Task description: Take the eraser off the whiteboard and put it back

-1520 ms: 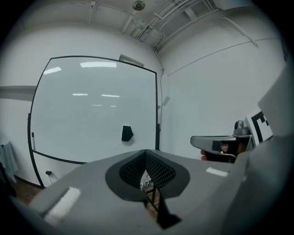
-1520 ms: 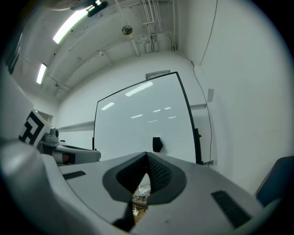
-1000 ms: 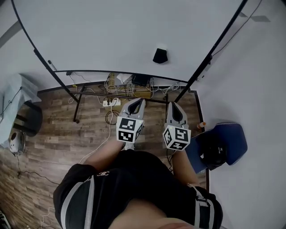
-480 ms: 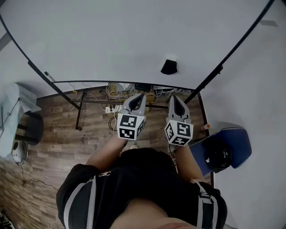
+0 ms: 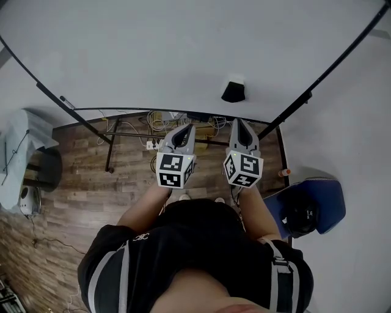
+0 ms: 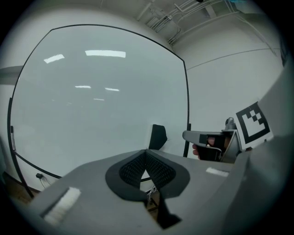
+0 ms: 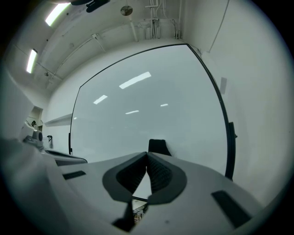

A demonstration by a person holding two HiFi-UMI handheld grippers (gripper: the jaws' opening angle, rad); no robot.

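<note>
Clinging to the whiteboard (image 5: 153, 55), the black eraser (image 5: 234, 90) sits low on the board's right side, ahead of the 2 grippers and apart from both. The left gripper (image 5: 189, 128) and right gripper (image 5: 237, 123) are held side by side, each with its jaws pressed together on nothing. Only the head view shows the wooden floor (image 5: 79, 183) and cables (image 5: 165, 122) beneath the board. Only the right gripper view shows the ceiling lights (image 7: 54, 13).

An office-like room: a large whiteboard (image 5: 153, 49) on legs, tangled cables (image 5: 162, 120), wood-look floor (image 5: 79, 177).
</note>
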